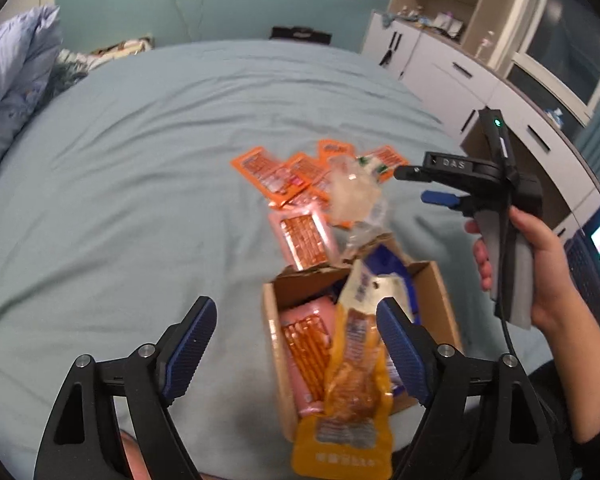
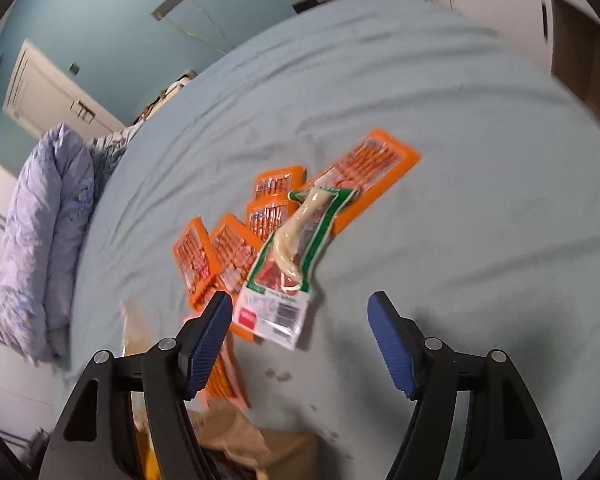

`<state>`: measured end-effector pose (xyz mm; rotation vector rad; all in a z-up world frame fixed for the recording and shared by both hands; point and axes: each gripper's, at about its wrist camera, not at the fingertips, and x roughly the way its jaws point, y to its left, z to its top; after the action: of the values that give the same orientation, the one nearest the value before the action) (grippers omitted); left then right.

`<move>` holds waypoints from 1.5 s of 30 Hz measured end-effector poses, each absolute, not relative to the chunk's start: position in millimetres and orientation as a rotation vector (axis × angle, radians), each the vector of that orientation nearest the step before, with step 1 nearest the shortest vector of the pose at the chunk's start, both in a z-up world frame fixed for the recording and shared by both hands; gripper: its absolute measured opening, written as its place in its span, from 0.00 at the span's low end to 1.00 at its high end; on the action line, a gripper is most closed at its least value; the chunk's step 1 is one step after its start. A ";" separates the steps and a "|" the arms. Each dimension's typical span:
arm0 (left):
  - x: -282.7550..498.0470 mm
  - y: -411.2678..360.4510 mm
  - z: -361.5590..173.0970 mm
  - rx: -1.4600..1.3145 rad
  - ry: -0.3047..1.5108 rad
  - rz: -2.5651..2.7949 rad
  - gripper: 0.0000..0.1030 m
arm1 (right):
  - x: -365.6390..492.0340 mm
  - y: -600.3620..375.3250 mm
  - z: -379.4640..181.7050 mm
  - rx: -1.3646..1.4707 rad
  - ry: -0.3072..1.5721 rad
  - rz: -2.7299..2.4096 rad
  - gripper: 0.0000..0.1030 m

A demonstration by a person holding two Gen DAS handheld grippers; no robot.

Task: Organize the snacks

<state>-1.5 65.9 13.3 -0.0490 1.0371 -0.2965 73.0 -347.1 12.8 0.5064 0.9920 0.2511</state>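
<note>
Filling the bottom of the left wrist view, the left hand-held gripper (image 1: 296, 344) stands wide, its blue pads clear of everything. Between and just beyond them sits a cardboard box (image 1: 440, 280) on the bed (image 1: 140, 160), holding a pink sausage pack (image 1: 304, 344), something blue, and a yellow snack pouch (image 1: 348, 392) that hangs over the box's near wall. Just past the box lies another pink pack (image 1: 304, 240), then a crumpled clear wrapper (image 1: 354, 196) and a scatter of orange packets (image 1: 268, 172) at mid-frame. At right, a person's hand (image 1: 540, 264) grips the right hand-held gripper (image 1: 412, 184).

In the right wrist view, that gripper's jaws also stand wide, with nothing pressed between them. A green-edged packet (image 2: 284, 280), blurred, lies at centre, overlapping the orange packets. At far left rests a folded quilt (image 2: 40, 240).
</note>
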 end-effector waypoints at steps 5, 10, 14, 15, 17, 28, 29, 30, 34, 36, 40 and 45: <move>5.2 75.5 0.5 -0.101 1.101 -0.284 0.81 | 127.0 -313.2 -5.3 0.371 1.062 0.270 0.67; 20.2 77.2 -11.1 -0.137 1.128 -0.279 0.81 | 170.4 -278.8 -21.6 0.248 1.097 0.282 0.73; 25.4 76.3 -14.0 -0.146 1.143 -0.256 0.81 | 186.0 -262.9 -20.1 0.174 1.061 0.347 0.49; 26.4 77.9 -15.3 -0.158 1.150 -0.251 0.81 | 186.9 -263.7 -19.7 0.184 1.055 0.358 0.42; 29.3 80.6 -16.8 -0.184 1.156 -0.249 0.81 | 185.9 -275.0 -15.6 0.221 1.044 0.349 0.30; 18.8 94.9 -0.6 -0.184 1.073 -0.180 0.81 | 79.3 -333.1 79.9 0.444 0.849 0.466 0.10; 18.1 96.9 0.4 -0.183 1.066 -0.171 0.81 | 57.5 -325.9 89.6 0.444 0.837 0.524 0.10; 17.5 100.3 1.1 -0.186 1.059 -0.157 0.81 | 37.6 -318.4 94.5 0.437 0.831 0.570 0.10; 16.5 112.8 1.0 -0.227 1.047 -0.126 0.81 | -33.3 -286.4 74.7 0.396 0.894 0.686 0.10; 15.1 115.5 1.4 -0.226 1.036 -0.114 0.81 | -46.4 -271.6 57.5 0.363 0.951 0.688 0.10; 6.8 115.3 11.3 -0.209 0.972 -0.096 0.81 | -43.9 -230.8 22.9 0.085 1.057 0.540 0.18; -16.3 116.3 31.2 -0.168 0.853 -0.067 0.81 | -37.5 -239.9 30.7 0.178 1.039 0.552 0.75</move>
<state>-16.3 116.3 31.2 -0.1684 0.8534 -0.0674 -37.5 -239.9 30.7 0.1783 1.0386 0.5523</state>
